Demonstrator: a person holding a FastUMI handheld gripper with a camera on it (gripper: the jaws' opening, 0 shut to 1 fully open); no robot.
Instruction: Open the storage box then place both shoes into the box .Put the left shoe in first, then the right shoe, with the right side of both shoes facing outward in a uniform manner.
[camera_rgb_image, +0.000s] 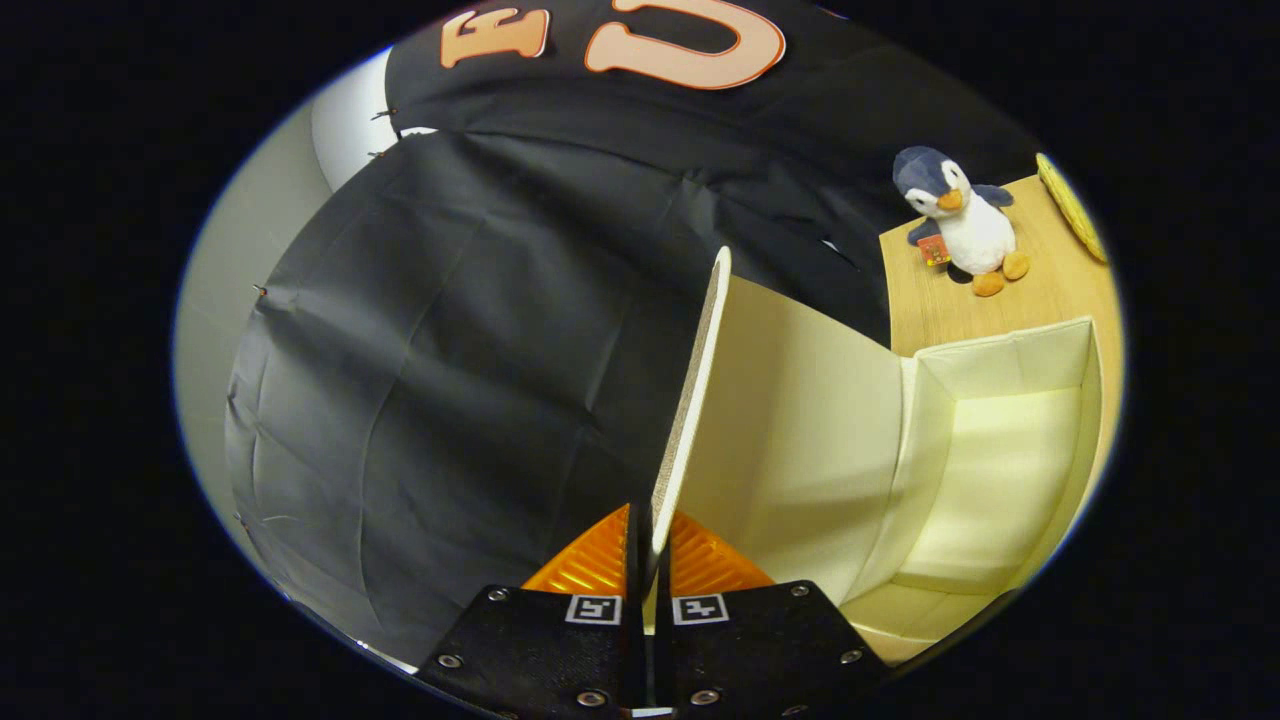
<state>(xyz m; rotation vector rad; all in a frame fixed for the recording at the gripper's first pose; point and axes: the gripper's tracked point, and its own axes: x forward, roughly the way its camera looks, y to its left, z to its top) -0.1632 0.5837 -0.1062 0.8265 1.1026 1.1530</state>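
Observation:
My gripper (648, 540) is shut on the edge of the storage box's lid (790, 420). The lid is a cream panel, raised and seen nearly edge-on, running forward from between the fingers. Beyond and to the right of the lid lies the open cream storage box (1000, 370), with its pale inside walls and floor showing and nothing in the part I see.
A plush penguin (960, 220) stands on the wooden table (1050, 290) behind the box. A yellow round object (1072, 205) lies at the table's far right. Black cloth hangs as the booth wall to the left of the lid.

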